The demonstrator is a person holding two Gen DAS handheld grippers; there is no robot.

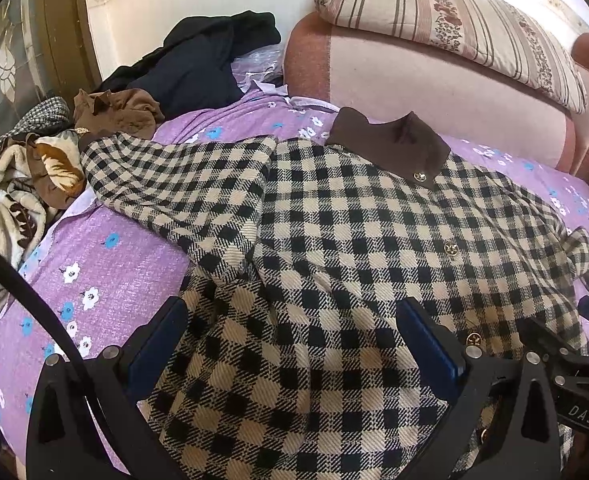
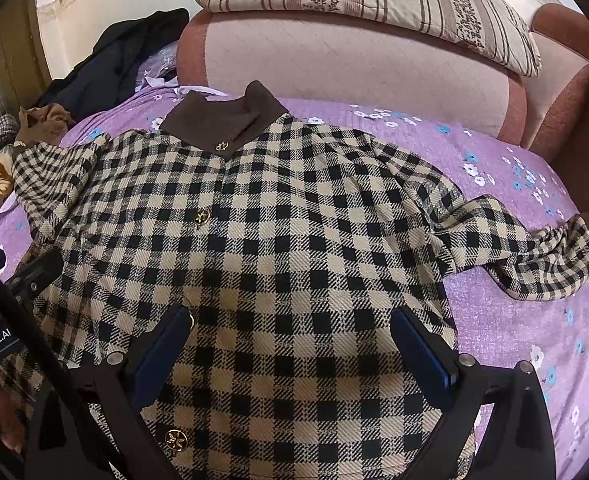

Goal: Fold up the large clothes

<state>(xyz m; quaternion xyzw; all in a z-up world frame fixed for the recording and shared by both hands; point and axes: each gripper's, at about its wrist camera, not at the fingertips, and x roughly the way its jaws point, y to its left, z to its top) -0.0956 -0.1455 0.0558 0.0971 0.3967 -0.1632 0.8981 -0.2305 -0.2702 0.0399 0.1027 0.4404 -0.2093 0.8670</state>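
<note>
Purple flowered bedding (image 2: 506, 320) covers the bed where a checked jacket (image 2: 278, 240) lies face up and buttoned, its brown collar (image 2: 222, 120) pointing toward the pink headboard (image 2: 354, 64).

Both grippers hover over the jacket's lower part, nearer the hem than the collar. The left gripper (image 1: 290, 344) has its blue fingers spread wide with only cloth showing between them, and the right gripper (image 2: 294, 344) is spread the same way; neither has hold of anything.

The step in hand looks like the first fold. One sleeve (image 2: 526, 248) trails out from the jacket's side and lies bunched on the bedding; the other sleeve (image 1: 166, 184) stretches away from the jacket toward a heap of clothes (image 1: 26, 192). A clean fold likely wants each sleeve pinched near its cuff and laid flat across the jacket's front before the body is doubled over, with the thick cloth smoothed so the buttons (image 2: 202, 217) do not make lumps.

Open bedding lies beside the jacket on the bunched-sleeve side. On the opposite side the heap and a dark garment (image 1: 206, 60) crowd close, so that sleeve is best drawn inward, away from them. Toward the collar, the headboard and a striped pillow (image 2: 366, 4) leave only a narrow strip.
</note>
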